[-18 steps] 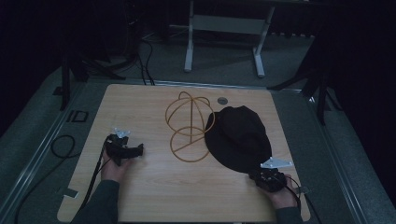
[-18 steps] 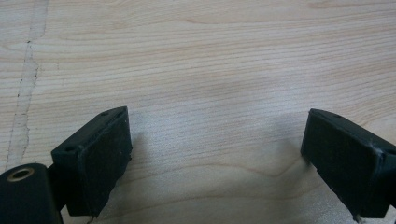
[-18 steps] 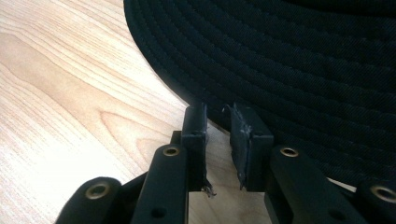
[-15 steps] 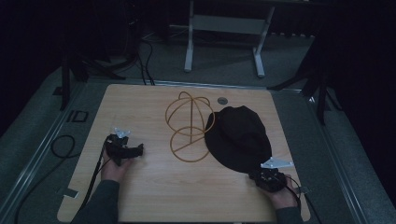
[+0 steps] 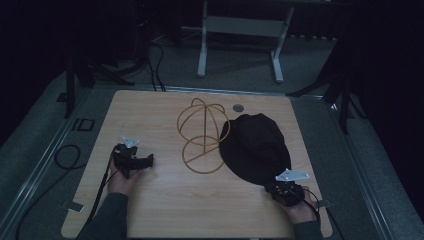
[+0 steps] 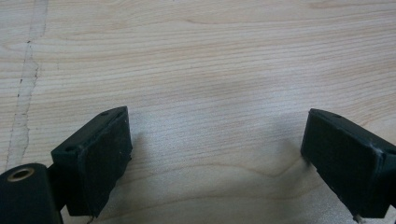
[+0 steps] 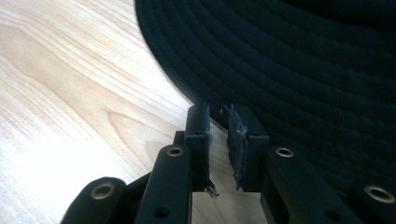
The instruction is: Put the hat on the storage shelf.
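- The work in hand looks like getting the black stitched fabric bucket hat onto the golden wire hat stand; the step under way is the first grasp of the hat's brim
- The hat lies flat on the pale wooden table, right of centre, its left edge touching or overlapping the wire stand, which lies tipped on its side near the table's middle
- The right gripper sits at the near edge of the hat; in the right gripper view its jaws stand nearly together with a narrow gap, their tips at the rim of the brim
- I cannot see cloth pressed between the pads, so I judge the brim not yet caught; the jaws are close to closed but grip nothing that shows
- The left gripper rests on the table well apart from the hat and stand; in the left gripper view its jaws stand wide open over bare wood, holding nothing
- Next move, as I judge it: the right jaws need the brim edge slid between them, then a firm pinch and a lift
- The left gripper will likely have to set the stand upright or steady it, since a tipped wire frame can roll away
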Tool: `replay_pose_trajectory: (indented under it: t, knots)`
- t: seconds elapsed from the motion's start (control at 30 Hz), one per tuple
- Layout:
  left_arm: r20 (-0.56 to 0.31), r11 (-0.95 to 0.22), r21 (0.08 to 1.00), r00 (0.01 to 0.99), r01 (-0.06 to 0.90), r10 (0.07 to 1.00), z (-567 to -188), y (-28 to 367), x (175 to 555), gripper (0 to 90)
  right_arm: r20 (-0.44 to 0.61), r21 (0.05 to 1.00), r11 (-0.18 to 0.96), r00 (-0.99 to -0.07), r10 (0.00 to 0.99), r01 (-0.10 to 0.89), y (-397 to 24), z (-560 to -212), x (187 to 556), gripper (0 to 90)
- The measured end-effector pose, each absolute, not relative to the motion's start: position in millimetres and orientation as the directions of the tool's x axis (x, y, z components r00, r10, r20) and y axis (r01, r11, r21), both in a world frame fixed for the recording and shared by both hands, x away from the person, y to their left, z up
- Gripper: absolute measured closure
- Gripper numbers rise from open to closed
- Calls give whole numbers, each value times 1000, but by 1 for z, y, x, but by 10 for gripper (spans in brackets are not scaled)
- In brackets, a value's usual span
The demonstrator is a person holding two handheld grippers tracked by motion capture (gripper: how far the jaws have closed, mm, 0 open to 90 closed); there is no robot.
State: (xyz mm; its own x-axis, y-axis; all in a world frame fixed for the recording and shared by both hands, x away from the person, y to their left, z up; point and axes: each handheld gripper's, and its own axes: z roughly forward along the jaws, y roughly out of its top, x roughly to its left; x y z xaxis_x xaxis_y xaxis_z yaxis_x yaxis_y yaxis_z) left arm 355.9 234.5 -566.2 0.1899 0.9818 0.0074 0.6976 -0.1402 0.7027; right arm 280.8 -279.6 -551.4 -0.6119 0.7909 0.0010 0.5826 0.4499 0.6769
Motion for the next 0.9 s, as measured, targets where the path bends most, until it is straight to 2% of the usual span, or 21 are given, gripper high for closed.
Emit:
replay_pose_trajectory:
  t: [0.33, 0.9]
  knots:
    - [7, -140, 703, 190, 698, 982, -566, 234, 356, 89, -15, 754, 408, -608, 794, 514, -274, -531, 281, 785]
    - [7, -140, 703, 190, 697, 982, -566, 234, 356, 89, -32, 807, 353, -563, 826, 473, -281, -502, 289, 688]
